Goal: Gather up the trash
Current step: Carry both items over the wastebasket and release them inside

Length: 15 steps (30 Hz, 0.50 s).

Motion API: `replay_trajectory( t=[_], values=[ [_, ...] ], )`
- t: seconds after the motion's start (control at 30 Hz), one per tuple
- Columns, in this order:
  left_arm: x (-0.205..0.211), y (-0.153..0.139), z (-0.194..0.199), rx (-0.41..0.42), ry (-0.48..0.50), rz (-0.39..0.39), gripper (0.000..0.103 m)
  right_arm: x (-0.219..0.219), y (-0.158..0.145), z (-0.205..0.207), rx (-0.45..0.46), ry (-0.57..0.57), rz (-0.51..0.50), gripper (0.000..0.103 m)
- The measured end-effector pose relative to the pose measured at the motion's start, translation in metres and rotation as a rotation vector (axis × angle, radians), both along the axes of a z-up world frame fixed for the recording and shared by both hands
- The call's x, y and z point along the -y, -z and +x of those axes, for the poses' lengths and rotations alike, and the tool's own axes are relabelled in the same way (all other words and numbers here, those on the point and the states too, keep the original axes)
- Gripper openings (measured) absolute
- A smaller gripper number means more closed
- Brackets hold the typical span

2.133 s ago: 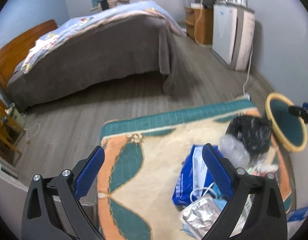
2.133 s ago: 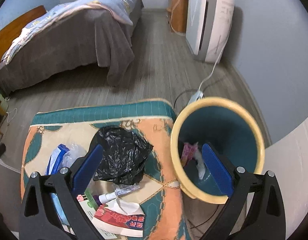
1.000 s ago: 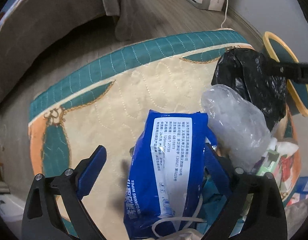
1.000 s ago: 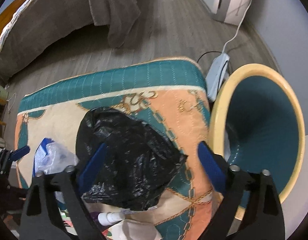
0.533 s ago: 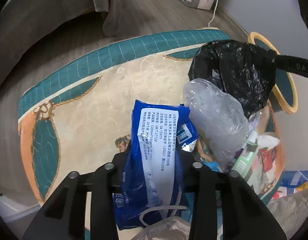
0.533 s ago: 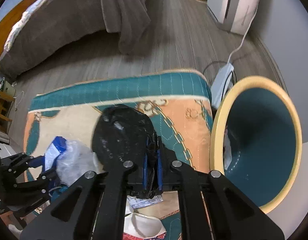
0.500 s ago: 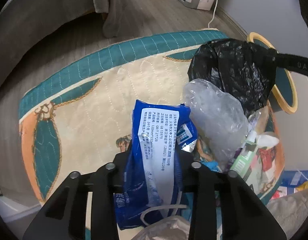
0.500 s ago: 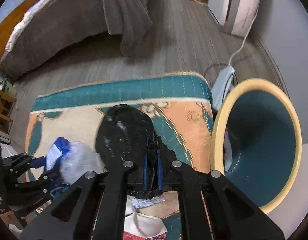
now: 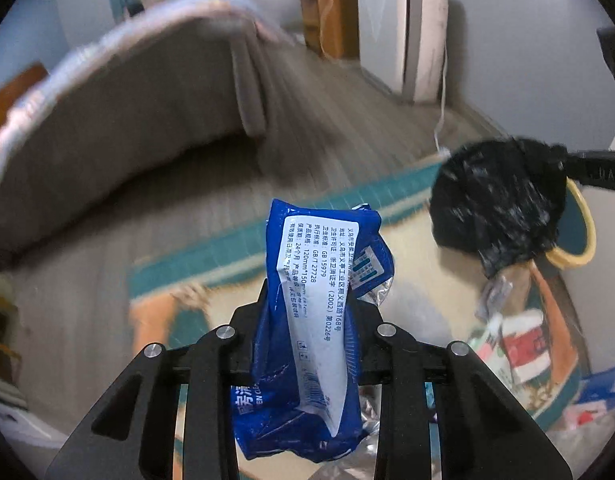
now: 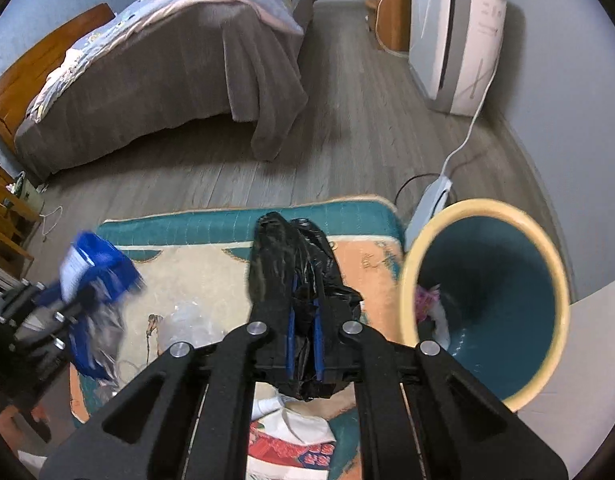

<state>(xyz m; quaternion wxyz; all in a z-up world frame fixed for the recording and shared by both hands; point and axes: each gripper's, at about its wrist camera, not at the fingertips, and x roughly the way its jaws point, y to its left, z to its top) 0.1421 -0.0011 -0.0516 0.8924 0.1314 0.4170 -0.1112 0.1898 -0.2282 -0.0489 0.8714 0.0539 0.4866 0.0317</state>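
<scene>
Stood across the far side of the room: a wide bed (image 10: 155,80) under a grey-brown blanket and pale blue quilt, wooden headboard at its left end. Lay nearer on the grey plank floor: a quilted rug (image 10: 211,248) in teal, cream and orange, strewn with a crumpled clear plastic bag (image 10: 187,326) and a red-and-white printed paper packet (image 10: 291,446). Stood just beside the rug's right edge: a round waste bin (image 10: 547,308), cream rim and teal inside, with pink and white scraps at its bottom. Hung above the rug, close to the bin's rim: a crumpled black plastic bag (image 10: 295,264), pinched between the blue pads of the right gripper (image 10: 303,344), jaws nearly together on the film. Rose upright over the rug's left part: a blue wet-wipe pack with a white printed label (image 9: 319,320), squeezed at its waist by the left gripper (image 9: 307,336), jaws clamped on it. Hidden behind the pack: that gripper's pads.
</scene>
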Motion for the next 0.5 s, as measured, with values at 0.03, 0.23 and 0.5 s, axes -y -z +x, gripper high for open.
replay_trajectory(
  t=[0.03,0.23,0.5],
  values=[
    [-0.001,-0.006,-0.002,0.032,-0.006,0.002,0.032,0.003,-0.006,-0.004,0.014,0.006,-0.002,0.006],
    [-0.010,-0.045,-0.015,0.117,-0.042,-0.113,0.032,0.022,-0.039,-0.022,0.079,0.041,0.021,0.006],
    [0.016,-0.051,-0.026,0.101,0.024,-0.153,0.032,0.048,-0.057,-0.042,0.117,0.079,-0.006,0.006]
  ],
)
